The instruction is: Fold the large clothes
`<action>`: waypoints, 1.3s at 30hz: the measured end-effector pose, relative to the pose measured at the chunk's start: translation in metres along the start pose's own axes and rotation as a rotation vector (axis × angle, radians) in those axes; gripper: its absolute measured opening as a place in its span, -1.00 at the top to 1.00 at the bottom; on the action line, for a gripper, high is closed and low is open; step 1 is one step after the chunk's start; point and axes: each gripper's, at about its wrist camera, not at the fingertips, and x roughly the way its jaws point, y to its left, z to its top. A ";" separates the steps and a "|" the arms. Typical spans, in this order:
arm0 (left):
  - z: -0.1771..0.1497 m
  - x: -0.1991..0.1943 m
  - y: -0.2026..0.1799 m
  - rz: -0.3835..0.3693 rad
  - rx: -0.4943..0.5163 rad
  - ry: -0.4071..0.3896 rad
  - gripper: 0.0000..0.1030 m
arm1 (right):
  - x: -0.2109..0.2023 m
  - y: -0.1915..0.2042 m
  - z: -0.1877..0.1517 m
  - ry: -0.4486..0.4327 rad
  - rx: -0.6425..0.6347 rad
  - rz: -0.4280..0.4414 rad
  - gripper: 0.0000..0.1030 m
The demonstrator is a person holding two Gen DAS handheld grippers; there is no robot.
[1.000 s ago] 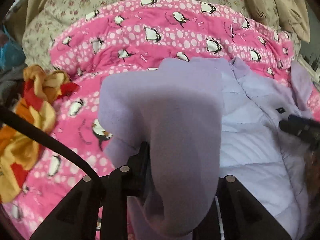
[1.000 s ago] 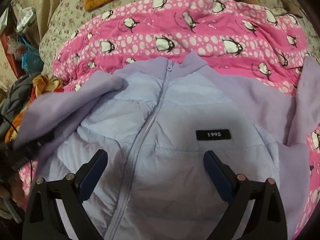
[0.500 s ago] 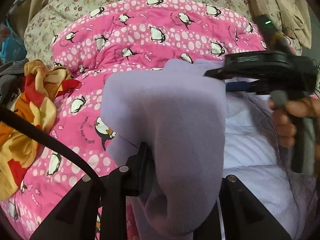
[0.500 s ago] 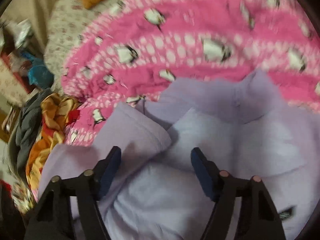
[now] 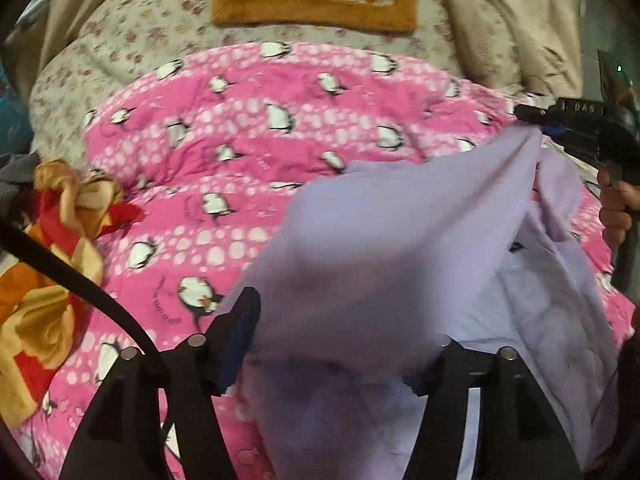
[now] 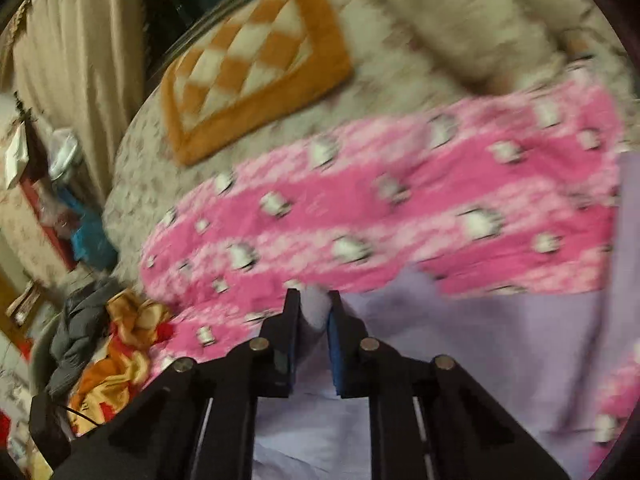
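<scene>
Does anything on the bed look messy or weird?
Yes. A crumpled red and orange cloth lies bunched at the left edge of the pink penguin quilt, beside a grey garment. The lilac jacket is rumpled mid-fold.

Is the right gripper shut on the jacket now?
Shut: in its wrist view the right gripper pinches a tuft of the lilac jacket.

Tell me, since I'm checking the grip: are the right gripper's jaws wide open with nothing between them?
No, the right gripper has its jaws closed tight on a pinch of the lavender jacket.
</scene>
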 end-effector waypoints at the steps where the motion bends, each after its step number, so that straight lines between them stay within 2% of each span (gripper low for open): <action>1: -0.001 -0.001 -0.005 -0.032 0.028 0.008 0.33 | -0.009 -0.006 0.002 -0.019 -0.007 -0.037 0.75; 3: -0.003 -0.003 -0.016 -0.045 0.092 0.007 0.32 | -0.026 -0.031 0.005 -0.044 0.018 -0.108 0.75; 5: -0.005 -0.005 -0.024 -0.026 0.132 -0.005 0.32 | -0.034 -0.052 0.007 -0.028 0.076 -0.107 0.75; 6: -0.006 -0.005 -0.025 0.004 0.149 0.003 0.32 | -0.039 -0.062 0.007 -0.033 0.094 -0.123 0.92; 8: -0.010 -0.002 -0.022 0.008 0.150 0.027 0.32 | -0.051 -0.077 0.005 -0.096 0.073 -0.254 0.94; 9: -0.012 0.000 -0.017 -0.006 0.133 0.043 0.32 | -0.057 -0.088 0.007 -0.112 0.093 -0.270 0.94; 12: -0.012 -0.002 -0.007 -0.027 0.096 0.052 0.32 | -0.068 -0.114 0.010 -0.099 0.172 -0.236 0.94; 14: -0.010 -0.006 -0.002 -0.051 0.073 0.035 0.32 | -0.067 -0.111 0.008 -0.051 0.134 -0.216 0.92; 16: -0.007 -0.014 0.003 -0.113 0.050 0.015 0.33 | -0.052 -0.103 -0.004 0.059 0.107 -0.163 0.51; 17: -0.007 -0.018 0.003 -0.144 0.048 0.010 0.33 | -0.041 -0.100 -0.012 0.124 0.100 -0.135 -0.07; 18: -0.007 -0.025 0.003 -0.192 0.050 0.000 0.33 | -0.027 -0.094 -0.022 0.180 0.089 -0.119 -0.41; 19: -0.007 -0.030 0.003 -0.222 0.054 -0.012 0.32 | -0.020 -0.092 -0.028 0.203 0.078 -0.114 -0.45; 21: -0.008 -0.041 0.004 -0.254 0.055 -0.051 0.32 | 0.011 -0.081 -0.046 0.286 0.023 -0.132 -0.45; 23: -0.006 -0.043 0.010 -0.222 0.035 -0.069 0.32 | 0.039 -0.076 -0.062 0.357 -0.017 -0.175 -0.42; 25: -0.004 -0.034 0.019 -0.155 -0.010 -0.042 0.32 | 0.060 -0.075 -0.077 0.417 -0.038 -0.180 0.28; 26: -0.004 -0.029 0.024 -0.133 -0.032 -0.025 0.32 | 0.065 -0.072 -0.082 0.426 -0.065 -0.189 0.56; 27: -0.004 -0.024 0.029 -0.108 -0.057 -0.005 0.32 | 0.055 -0.068 -0.081 0.383 -0.089 -0.185 0.66; 29: -0.005 -0.018 0.036 -0.066 -0.079 0.020 0.33 | 0.024 -0.060 -0.075 0.308 -0.129 -0.162 0.70; 31: -0.007 -0.014 0.037 -0.043 -0.076 0.037 0.32 | -0.019 -0.057 -0.067 0.244 -0.172 -0.178 0.70; 34: -0.007 -0.013 0.033 -0.045 -0.050 0.048 0.32 | -0.055 -0.070 -0.063 0.260 -0.182 -0.213 0.67; 35: -0.007 -0.012 0.030 -0.038 -0.037 0.054 0.32 | -0.057 -0.079 -0.065 0.303 -0.196 -0.259 0.54; 36: -0.008 -0.010 0.028 -0.021 -0.024 0.064 0.32 | -0.052 -0.086 -0.069 0.359 -0.227 -0.334 0.20; 38: -0.009 -0.006 0.026 0.015 -0.007 0.085 0.32 | -0.041 -0.094 -0.069 0.396 -0.244 -0.467 0.12; 39: -0.011 -0.006 0.026 0.023 0.002 0.094 0.32 | -0.043 -0.094 -0.064 0.363 -0.217 -0.454 0.12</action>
